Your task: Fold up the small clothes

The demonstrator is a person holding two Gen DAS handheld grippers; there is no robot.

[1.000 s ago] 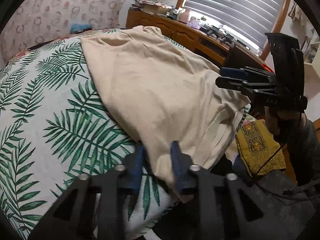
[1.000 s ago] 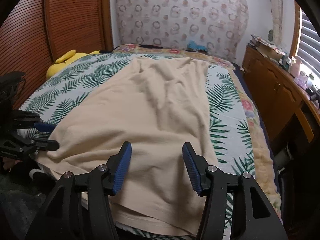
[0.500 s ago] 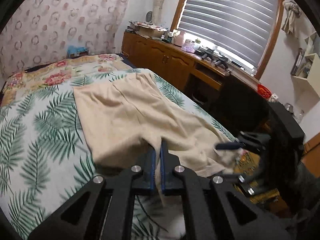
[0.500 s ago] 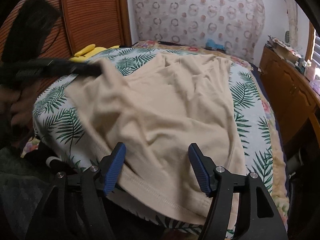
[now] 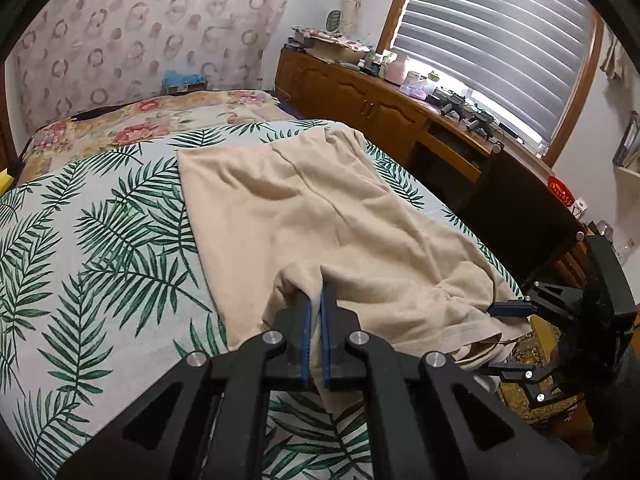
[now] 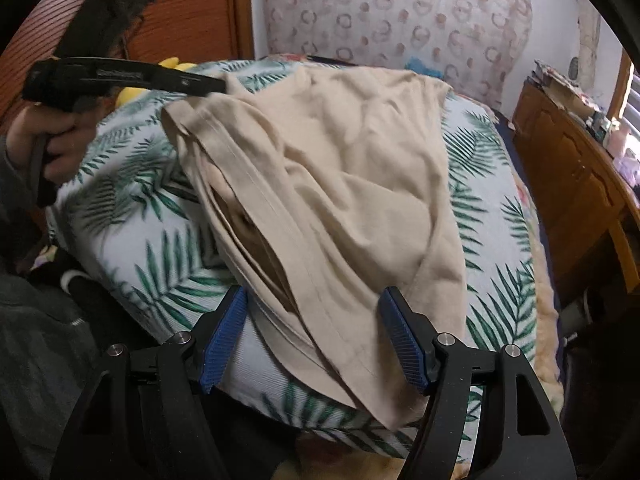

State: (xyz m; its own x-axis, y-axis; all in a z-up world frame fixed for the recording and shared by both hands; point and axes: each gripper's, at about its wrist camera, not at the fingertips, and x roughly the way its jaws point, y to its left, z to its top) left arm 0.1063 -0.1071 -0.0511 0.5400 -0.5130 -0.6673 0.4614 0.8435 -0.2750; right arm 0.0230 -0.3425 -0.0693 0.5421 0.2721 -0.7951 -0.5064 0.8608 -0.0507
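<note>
Patterned wallpaper and a slatted window blind (image 5: 500, 40) frame the room; we note a wooden dresser (image 5: 384, 112) beside the bed (image 5: 100, 240), which carries a palm-leaf sheet. Across that sheet lies the beige garment (image 5: 304, 208), its near hem lifted at one corner. We record the left tongs (image 5: 315, 320) pressed together, pinching a fold of the garment's hem, raised off the sheet. The right tongs (image 6: 314, 336) are spread wide, blue pads either side of the hem's other end at the bed edge, gripping nothing.
</note>
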